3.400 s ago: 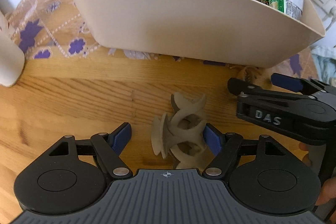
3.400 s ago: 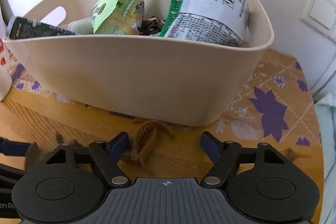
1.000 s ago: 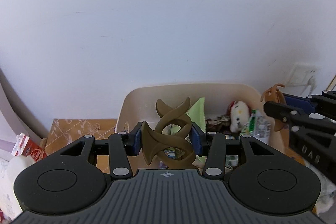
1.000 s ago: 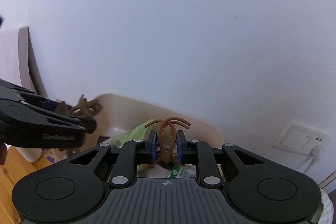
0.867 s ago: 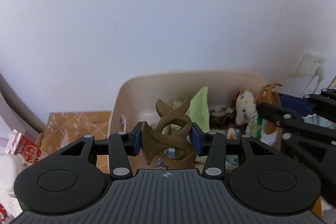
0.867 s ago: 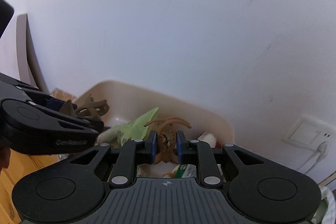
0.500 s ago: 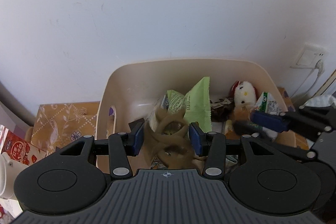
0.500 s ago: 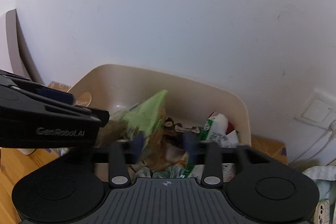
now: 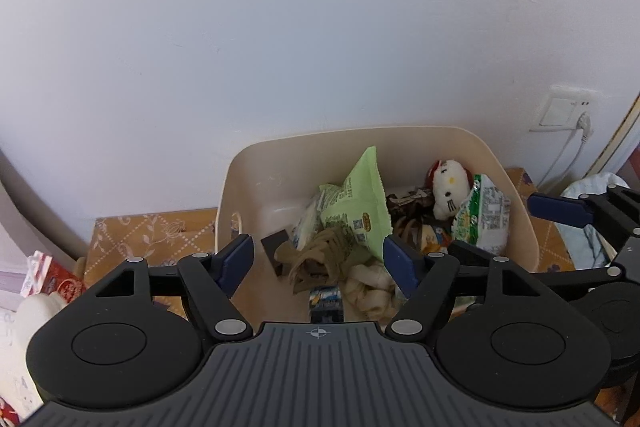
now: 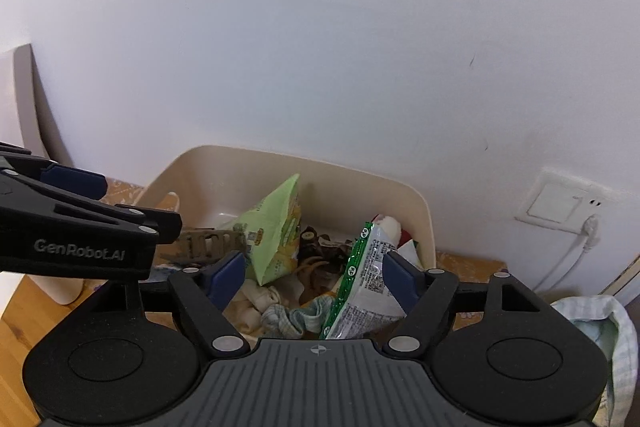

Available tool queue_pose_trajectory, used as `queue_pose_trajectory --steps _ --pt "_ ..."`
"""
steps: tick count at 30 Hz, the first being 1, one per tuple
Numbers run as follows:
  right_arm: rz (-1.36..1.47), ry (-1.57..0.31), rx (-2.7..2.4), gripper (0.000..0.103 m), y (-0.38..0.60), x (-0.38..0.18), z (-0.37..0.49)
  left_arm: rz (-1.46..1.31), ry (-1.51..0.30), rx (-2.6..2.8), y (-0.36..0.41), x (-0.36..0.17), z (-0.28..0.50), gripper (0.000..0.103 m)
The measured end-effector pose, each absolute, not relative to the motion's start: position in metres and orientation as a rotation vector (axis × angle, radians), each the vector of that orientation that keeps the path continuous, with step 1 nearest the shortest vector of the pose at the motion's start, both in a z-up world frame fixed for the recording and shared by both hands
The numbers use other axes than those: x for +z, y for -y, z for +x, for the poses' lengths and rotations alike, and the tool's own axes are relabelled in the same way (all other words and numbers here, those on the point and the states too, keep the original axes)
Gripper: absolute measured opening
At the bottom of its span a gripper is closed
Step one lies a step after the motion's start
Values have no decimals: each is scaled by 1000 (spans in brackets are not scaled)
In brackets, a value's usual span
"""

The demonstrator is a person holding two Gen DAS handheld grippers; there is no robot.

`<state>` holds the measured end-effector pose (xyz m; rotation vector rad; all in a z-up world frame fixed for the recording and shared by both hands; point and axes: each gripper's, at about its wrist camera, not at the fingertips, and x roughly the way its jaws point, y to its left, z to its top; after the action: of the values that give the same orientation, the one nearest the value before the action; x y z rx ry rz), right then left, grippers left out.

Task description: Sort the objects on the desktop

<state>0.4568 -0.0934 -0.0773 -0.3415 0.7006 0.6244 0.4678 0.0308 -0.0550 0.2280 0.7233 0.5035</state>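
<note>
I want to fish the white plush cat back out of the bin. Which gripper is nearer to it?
Right. The right gripper sits just beside the white plush cat, while the left gripper is open over the bin middle, farther left.

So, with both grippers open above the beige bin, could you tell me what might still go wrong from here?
1. The left gripper and right gripper hang close together over the beige plastic bin; pulling back carelessly could knock them together.
2. The khaki claw hair clip lies loosely on top of the pile and might slide or snag a finger.
3. The tall light-green snack bag stands propped up and may tip if brushed.
</note>
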Motion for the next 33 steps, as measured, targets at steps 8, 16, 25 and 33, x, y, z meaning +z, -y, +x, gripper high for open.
queue_pose_trajectory --steps 8,16,25,33 --pt "-326 -687 625 87 115 -46 419 234 -678 505 -6 -39 433 73" --pt "-274 -699 662 88 158 -9 368 272 -647 520 28 -26 378 73" --pt "-291 -690 740 90 204 11 292 294 -603 513 74 -21 290 73" --pt "-375 -582 743 90 246 34 217 314 -580 531 118 -27 219 73"
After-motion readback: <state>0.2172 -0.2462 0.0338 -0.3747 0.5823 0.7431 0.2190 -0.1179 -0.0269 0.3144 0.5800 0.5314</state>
